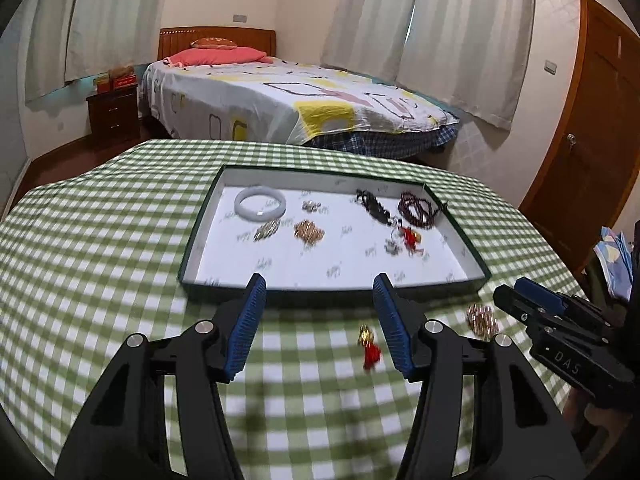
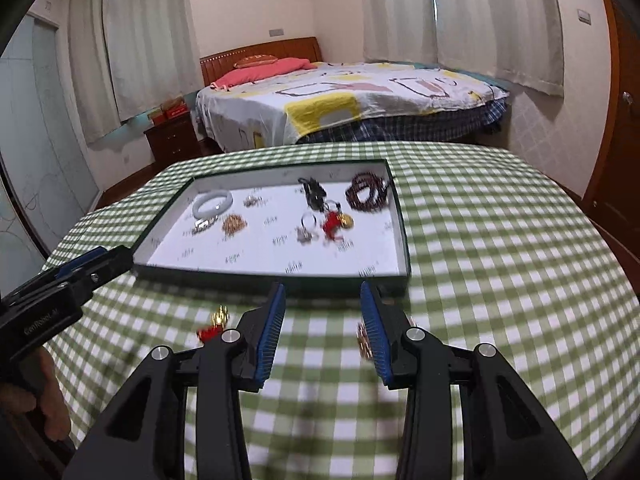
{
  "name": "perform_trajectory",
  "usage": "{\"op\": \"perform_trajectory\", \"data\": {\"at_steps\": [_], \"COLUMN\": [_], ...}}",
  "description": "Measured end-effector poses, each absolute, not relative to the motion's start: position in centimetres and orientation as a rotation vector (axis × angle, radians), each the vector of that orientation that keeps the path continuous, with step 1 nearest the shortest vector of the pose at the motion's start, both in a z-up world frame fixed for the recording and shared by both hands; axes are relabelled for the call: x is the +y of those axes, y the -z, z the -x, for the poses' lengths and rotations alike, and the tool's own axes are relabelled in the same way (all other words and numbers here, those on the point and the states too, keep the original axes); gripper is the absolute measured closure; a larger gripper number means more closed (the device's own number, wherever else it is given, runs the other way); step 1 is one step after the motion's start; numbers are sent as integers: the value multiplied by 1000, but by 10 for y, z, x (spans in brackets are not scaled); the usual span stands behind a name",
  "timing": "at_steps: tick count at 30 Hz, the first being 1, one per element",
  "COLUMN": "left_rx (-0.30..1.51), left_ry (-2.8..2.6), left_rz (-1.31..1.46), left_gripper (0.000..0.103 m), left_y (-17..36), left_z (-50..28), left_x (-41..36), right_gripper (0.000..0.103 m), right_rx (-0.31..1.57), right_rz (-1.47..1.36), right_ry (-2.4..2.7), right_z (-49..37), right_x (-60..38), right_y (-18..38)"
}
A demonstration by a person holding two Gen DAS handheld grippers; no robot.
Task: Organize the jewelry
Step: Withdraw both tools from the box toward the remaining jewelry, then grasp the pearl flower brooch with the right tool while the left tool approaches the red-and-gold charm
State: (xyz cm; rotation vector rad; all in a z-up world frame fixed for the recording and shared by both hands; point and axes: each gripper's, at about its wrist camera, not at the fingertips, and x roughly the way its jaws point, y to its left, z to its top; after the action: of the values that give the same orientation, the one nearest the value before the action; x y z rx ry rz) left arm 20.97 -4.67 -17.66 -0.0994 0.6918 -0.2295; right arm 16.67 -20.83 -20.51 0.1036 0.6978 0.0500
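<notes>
A dark-rimmed tray (image 1: 200, 216) (image 2: 402, 232) with a white floor lies on the green checked table. In it are a white bangle (image 1: 260, 203) (image 2: 213, 204), dark bead strings (image 1: 418, 210) (image 2: 366, 196), a gold chain (image 1: 309, 231) and several small pieces. On the cloth in front of the tray lie a red-and-gold charm (image 1: 369, 345) (image 2: 214, 325) and a gold bead bracelet (image 1: 482, 320) (image 2: 363, 338). My left gripper (image 1: 320, 284) is open and empty above the cloth, the charm near its right finger. My right gripper (image 2: 323, 294) is open and empty, the bracelet by its right finger.
The table's far edge curves behind the tray. Beyond it stand a bed (image 1: 288, 100) and a dark nightstand (image 1: 114, 114). A wooden door (image 1: 592, 128) is at the right. The right gripper's body (image 1: 560, 332) shows in the left wrist view.
</notes>
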Motion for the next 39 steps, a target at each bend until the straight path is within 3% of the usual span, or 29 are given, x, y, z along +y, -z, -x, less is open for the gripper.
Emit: {"op": "perform_trajectory", "data": {"at_steps": [11, 27, 31, 39], "left_rx": [713, 747, 763, 791], "left_ry": [186, 176, 172, 176], "left_rz": [103, 106, 109, 116], "left_gripper": [49, 49, 49, 49], "left_y": [183, 194, 201, 212], "left_z": [-183, -193, -199, -204], "left_x": [-31, -29, -28, -28], "right_gripper": [63, 63, 53, 53], "right_rx": [715, 822, 842, 882], "right_rz": [-94, -113, -108, -73], "right_ry": [-33, 36, 51, 74], "right_z": [-144, -175, -187, -204], "right_x": [-213, -233, -233, -231], "right_y": [214, 245, 252, 263]}}
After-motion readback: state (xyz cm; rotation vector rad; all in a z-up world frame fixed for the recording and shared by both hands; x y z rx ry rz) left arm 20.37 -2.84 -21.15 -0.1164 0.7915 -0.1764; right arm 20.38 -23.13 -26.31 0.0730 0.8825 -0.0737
